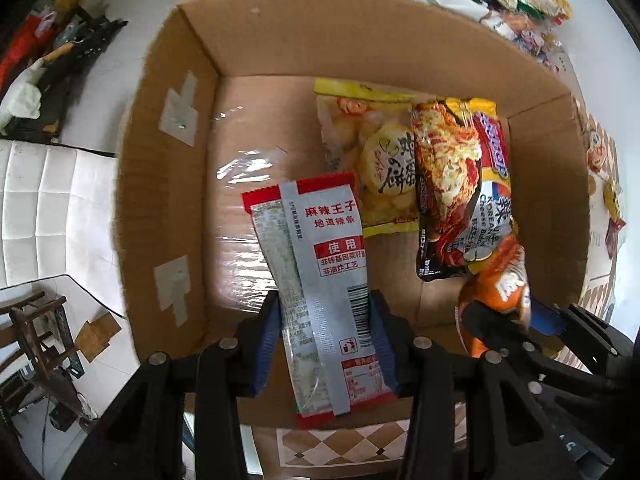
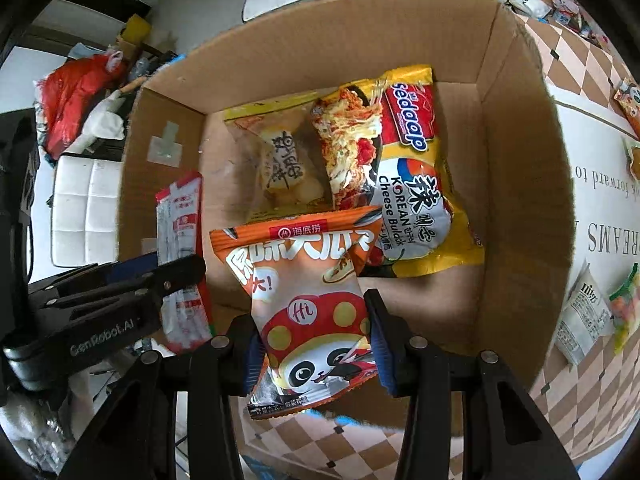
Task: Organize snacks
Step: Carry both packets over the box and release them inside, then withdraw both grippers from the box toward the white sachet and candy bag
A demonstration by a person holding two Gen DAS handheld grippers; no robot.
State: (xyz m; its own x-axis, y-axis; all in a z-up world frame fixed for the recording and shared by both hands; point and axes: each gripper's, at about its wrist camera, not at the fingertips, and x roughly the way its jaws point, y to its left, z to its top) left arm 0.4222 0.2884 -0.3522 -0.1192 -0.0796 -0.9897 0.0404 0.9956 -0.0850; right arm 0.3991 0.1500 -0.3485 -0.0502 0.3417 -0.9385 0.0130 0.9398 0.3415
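An open cardboard box (image 1: pixel 168 184) (image 2: pixel 520 184) holds a yellow cracker bag (image 1: pixel 384 168) (image 2: pixel 280 168) and a Sedaap Korean cheese noodle pack (image 1: pixel 460 188) (image 2: pixel 404 168). My left gripper (image 1: pixel 326 320) is shut on a red and silver spicy strip packet (image 1: pixel 320 264), held over the box's near edge; the packet also shows in the right wrist view (image 2: pixel 180 264). My right gripper (image 2: pixel 314 332) is shut on an orange panda snack bag (image 2: pixel 308 300), held over the box beside the noodle pack; this bag also shows in the left wrist view (image 1: pixel 500 292).
More snack packets lie on the checkered tablecloth (image 2: pixel 580 360) right of the box (image 2: pixel 584 312) and at the far right corner (image 1: pixel 524 4). A white cushioned stool (image 1: pixel 44 208) and floor clutter (image 2: pixel 80 96) lie left of the table.
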